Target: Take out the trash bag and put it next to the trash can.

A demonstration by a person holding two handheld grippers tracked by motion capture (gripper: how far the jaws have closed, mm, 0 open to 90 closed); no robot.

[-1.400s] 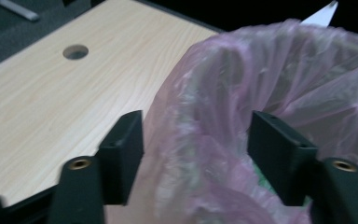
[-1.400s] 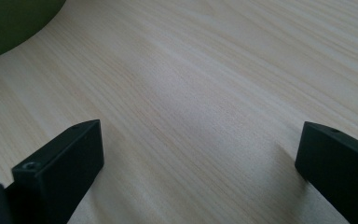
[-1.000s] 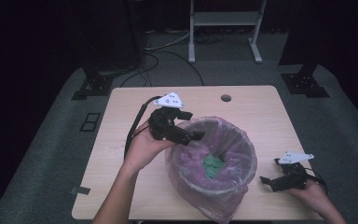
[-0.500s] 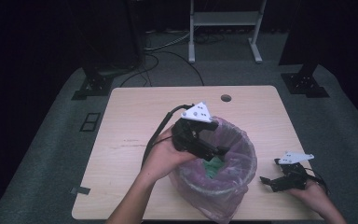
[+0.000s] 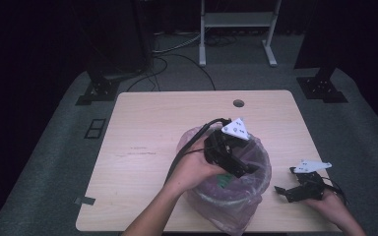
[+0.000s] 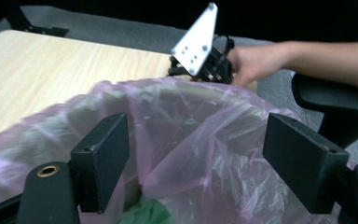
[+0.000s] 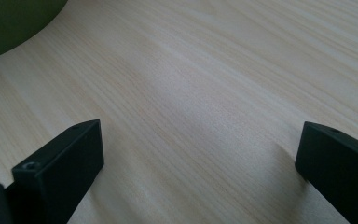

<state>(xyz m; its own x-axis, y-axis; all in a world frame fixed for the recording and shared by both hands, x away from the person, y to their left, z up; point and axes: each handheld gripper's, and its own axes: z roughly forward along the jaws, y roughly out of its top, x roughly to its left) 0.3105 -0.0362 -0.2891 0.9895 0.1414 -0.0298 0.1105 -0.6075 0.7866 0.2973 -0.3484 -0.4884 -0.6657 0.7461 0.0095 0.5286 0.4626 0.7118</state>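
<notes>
Round bin (image 5: 211,201) lined with a thin, crinkly pink plastic bag (image 6: 205,140) is sitting at the near edge of the pale wood-grain tabletop (image 5: 142,132). Left hand-held gripper (image 5: 243,171) is hanging over its mouth, jaws wide, gripping nothing. Right hand-held gripper (image 5: 285,191) is resting on bare wood beside it, jaws wide, empty.

No readable text, labels, brands or nos. anywhere. Faint dark marks on the surface (image 5: 142,150), left of the pink bag (image 5: 236,216), are too small and blurred to read. Grey plate (image 5: 236,129) over the bag carries only small dark dots, no letters. Same for the plate (image 6: 196,39) beyond the bag's far rim: just screw holes.
</notes>
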